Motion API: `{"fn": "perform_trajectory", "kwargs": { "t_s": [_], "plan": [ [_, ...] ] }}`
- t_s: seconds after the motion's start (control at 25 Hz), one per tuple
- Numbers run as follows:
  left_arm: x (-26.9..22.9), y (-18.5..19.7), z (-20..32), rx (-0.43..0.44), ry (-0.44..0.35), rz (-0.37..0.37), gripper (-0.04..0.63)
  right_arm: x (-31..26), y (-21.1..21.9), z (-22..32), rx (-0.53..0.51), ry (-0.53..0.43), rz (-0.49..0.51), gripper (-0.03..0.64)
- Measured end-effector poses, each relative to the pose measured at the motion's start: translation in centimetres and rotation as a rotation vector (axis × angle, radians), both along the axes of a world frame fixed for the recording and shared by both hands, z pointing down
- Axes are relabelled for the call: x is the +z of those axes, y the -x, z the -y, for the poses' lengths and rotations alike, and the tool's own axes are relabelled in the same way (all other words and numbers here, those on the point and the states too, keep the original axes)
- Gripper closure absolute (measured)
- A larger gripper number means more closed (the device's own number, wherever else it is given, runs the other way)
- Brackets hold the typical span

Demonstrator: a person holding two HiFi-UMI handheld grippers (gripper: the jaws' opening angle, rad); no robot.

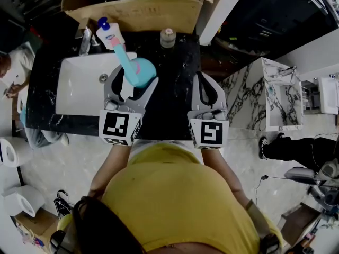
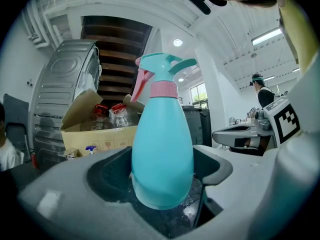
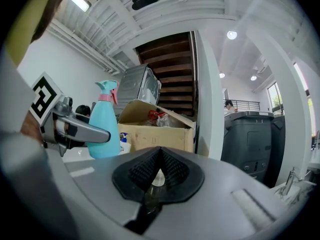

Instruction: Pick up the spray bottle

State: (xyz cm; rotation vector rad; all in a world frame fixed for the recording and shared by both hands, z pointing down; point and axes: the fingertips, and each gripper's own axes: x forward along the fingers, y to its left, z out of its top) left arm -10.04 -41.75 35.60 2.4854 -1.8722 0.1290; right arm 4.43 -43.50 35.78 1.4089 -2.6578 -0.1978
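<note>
One tool, the left (image 1: 132,82), pinches the bottle (image 1: 140,70) beside the sink (image 1: 74,91); best lift it upright with a steady squeeze, right tool (image 1: 206,82) pressed together, clear.

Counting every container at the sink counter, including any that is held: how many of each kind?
spray bottle: 1
pump bottle: 1
small clear jar: 1
cardboard box: 1
Total: 4

Smooth matt plastic spray bottle (image 2: 162,149)
</note>
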Motion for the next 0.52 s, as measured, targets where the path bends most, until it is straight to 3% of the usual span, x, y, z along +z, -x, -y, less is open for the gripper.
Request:
{"fn": "perform_trajectory", "kwargs": {
  "t_s": [0.52],
  "plan": [
    [0.7,0.1,0.2,0.015,0.02,-0.011,0.218,1.1,0.7,0.2,-0.003,0.035,-0.024,0.615]
  ]
}}
